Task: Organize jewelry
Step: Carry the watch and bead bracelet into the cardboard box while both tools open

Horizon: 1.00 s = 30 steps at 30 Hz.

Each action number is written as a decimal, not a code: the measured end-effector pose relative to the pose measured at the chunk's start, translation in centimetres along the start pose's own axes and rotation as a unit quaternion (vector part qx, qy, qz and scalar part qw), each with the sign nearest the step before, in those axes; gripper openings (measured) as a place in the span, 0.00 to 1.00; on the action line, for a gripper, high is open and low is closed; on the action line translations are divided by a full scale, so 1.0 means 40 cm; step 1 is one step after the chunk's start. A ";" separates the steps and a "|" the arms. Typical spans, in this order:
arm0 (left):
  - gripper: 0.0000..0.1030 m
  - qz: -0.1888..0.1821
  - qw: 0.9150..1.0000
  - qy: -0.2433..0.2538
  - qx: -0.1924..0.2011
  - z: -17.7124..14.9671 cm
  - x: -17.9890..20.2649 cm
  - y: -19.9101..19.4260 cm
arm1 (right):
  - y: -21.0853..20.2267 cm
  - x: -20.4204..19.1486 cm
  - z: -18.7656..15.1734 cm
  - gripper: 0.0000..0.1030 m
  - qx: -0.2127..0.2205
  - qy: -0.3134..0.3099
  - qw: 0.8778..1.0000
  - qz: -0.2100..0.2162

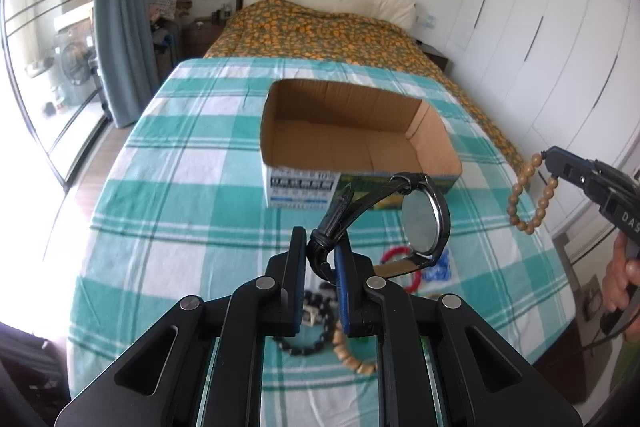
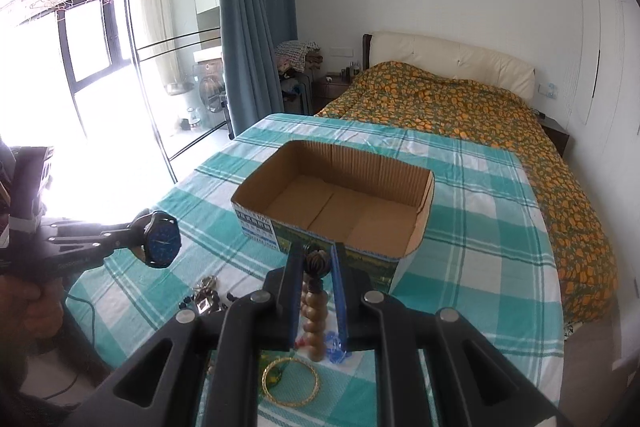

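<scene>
My left gripper (image 1: 322, 247) is shut on the black strap of a wristwatch (image 1: 424, 223), which hangs above the table in front of an empty cardboard box (image 1: 352, 131). The right wrist view shows the same watch's blue dial (image 2: 160, 243) at the left. My right gripper (image 2: 316, 263) is shut on a wooden bead bracelet (image 2: 314, 315) by its carved dark bead; the bracelet (image 1: 528, 195) dangles from it at the right in the left wrist view. The box (image 2: 340, 203) sits just beyond both grippers.
On the green-and-white checked tablecloth (image 1: 180, 227) lie a black bead bracelet (image 1: 316, 339), a tan bead bracelet (image 1: 352, 355), a red ring (image 1: 400, 259), blue beads (image 1: 440, 267) and a gold bangle (image 2: 290, 383). A bed with an orange-flowered cover (image 2: 460, 115) stands behind.
</scene>
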State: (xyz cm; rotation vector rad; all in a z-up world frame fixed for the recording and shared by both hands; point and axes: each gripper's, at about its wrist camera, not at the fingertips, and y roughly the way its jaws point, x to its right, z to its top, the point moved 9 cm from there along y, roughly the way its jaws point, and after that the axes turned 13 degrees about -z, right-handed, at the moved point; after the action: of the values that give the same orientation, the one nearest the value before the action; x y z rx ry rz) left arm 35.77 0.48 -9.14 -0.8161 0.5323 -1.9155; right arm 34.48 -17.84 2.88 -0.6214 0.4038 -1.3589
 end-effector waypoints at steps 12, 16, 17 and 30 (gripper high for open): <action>0.11 0.049 0.998 0.008 -0.039 0.187 -0.102 0.304 | 0.302 0.000 0.128 0.14 -0.032 0.006 0.999 0.021; 0.12 0.056 0.996 -0.002 -0.069 0.175 -0.129 0.392 | 0.400 -0.009 0.089 0.14 -0.062 -0.002 0.998 0.019; 0.12 0.060 0.996 -0.001 -0.072 0.172 -0.131 0.407 | 0.420 -0.009 0.079 0.14 -0.066 -0.005 0.998 0.015; 0.79 0.058 0.998 0.010 -0.011 0.124 -0.101 0.250 | 0.238 0.057 0.043 0.49 0.005 0.001 0.999 -0.048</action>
State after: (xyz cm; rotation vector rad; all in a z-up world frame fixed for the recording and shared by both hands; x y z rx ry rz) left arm 46.72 -0.53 -13.63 -0.7651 0.6002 -1.8159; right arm 43.33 -18.90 -1.55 -0.6377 0.3724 -1.4524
